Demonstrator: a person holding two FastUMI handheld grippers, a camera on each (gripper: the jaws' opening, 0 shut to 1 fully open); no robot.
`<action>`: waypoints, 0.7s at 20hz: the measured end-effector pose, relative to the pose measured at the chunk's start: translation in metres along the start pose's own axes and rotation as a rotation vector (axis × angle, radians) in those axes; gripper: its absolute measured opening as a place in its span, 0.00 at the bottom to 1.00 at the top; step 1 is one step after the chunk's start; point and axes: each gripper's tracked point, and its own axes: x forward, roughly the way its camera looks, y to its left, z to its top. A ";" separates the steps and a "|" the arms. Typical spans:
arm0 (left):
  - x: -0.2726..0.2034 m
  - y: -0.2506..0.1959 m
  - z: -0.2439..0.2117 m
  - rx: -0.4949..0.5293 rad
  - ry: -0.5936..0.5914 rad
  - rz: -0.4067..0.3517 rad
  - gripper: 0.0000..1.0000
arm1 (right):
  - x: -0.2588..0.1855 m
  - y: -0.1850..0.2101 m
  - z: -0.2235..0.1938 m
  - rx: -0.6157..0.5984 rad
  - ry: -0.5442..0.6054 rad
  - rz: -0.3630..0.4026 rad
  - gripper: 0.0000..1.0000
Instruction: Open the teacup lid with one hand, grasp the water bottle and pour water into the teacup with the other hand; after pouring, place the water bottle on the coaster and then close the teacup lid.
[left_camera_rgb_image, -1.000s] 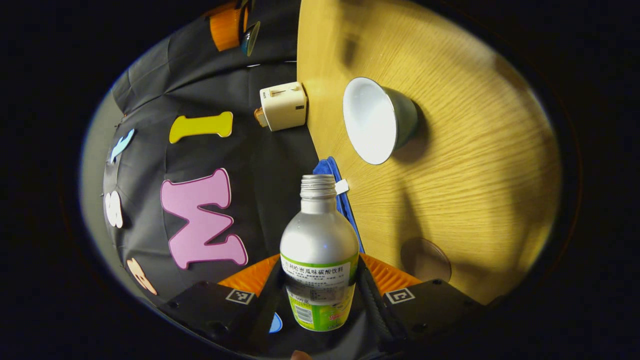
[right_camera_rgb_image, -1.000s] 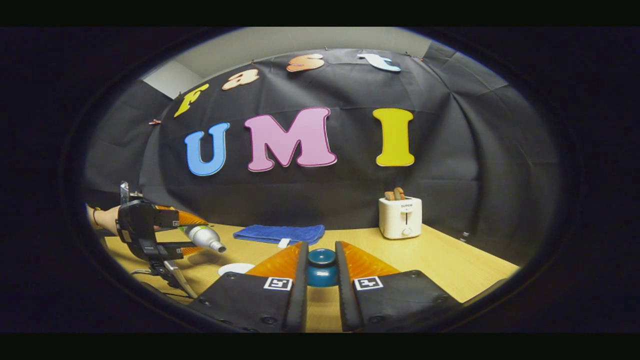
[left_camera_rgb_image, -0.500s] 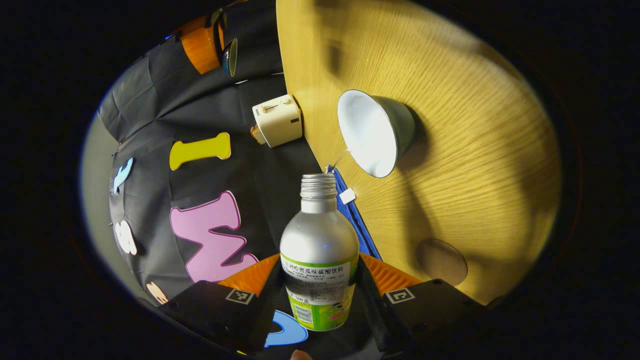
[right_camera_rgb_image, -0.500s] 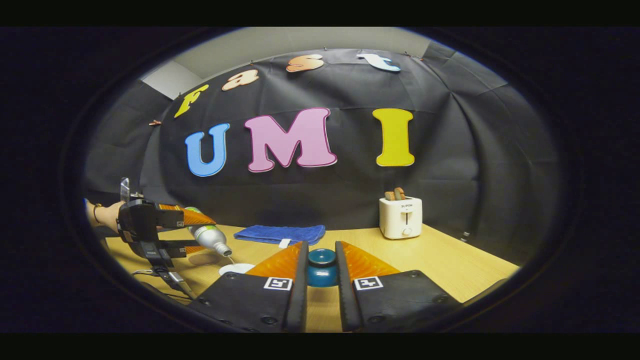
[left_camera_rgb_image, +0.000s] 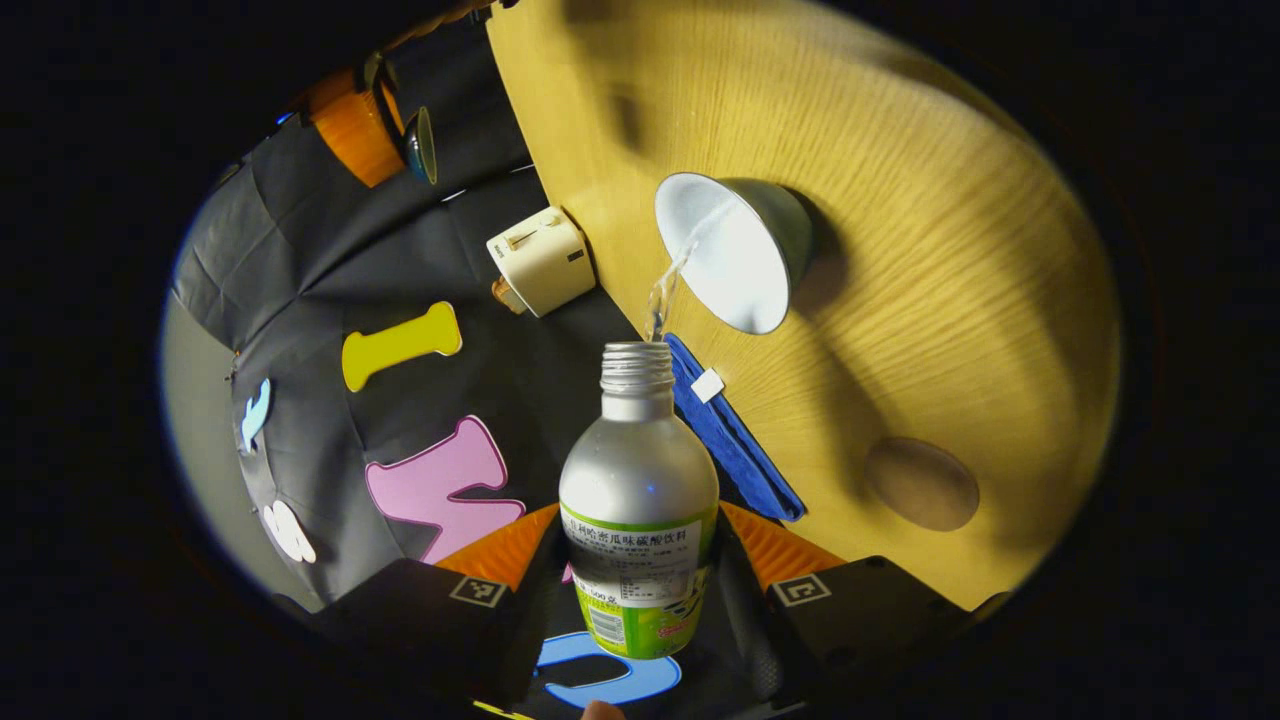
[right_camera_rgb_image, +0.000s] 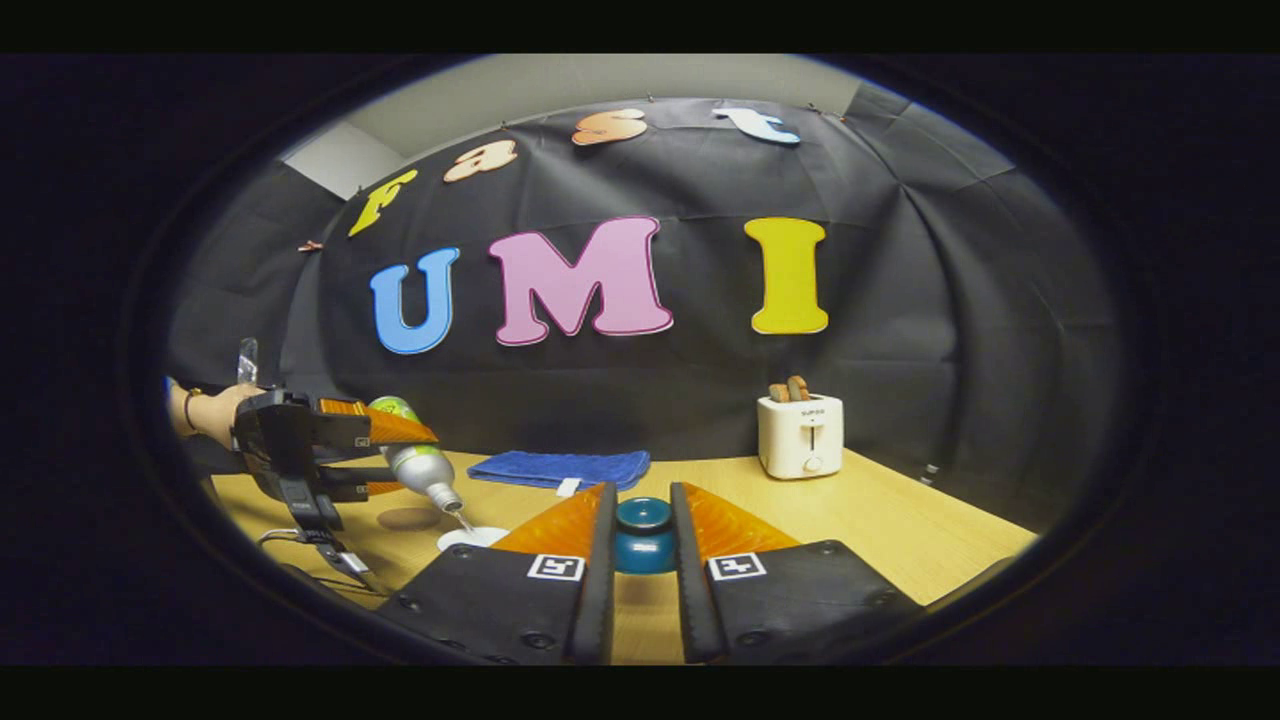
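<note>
Left gripper view: my left gripper (left_camera_rgb_image: 640, 590) clamps the silver, green-labelled water bottle (left_camera_rgb_image: 638, 510), tipped so a thin stream (left_camera_rgb_image: 665, 285) falls into the white-lined teacup (left_camera_rgb_image: 735, 250) on the wooden table (left_camera_rgb_image: 950, 300). My right gripper (right_camera_rgb_image: 642, 560) pinches the blue teacup lid (right_camera_rgb_image: 643, 535), near the white toaster (right_camera_rgb_image: 800, 435).

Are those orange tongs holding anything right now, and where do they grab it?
Yes. The left tongs clamp the water bottle around its labelled lower body. The right tongs pinch the blue teacup lid by its sides.
</note>
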 end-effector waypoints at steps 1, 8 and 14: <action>0.002 0.003 -0.003 0.023 0.004 0.004 0.81 | 0.000 0.000 0.000 -0.001 0.000 0.001 0.30; 0.003 0.031 -0.009 0.190 -0.011 0.104 0.81 | 0.000 0.004 -0.003 -0.024 0.008 0.006 0.30; 0.006 0.048 -0.010 0.268 -0.027 0.149 0.81 | 0.000 0.004 -0.001 -0.037 0.004 0.007 0.30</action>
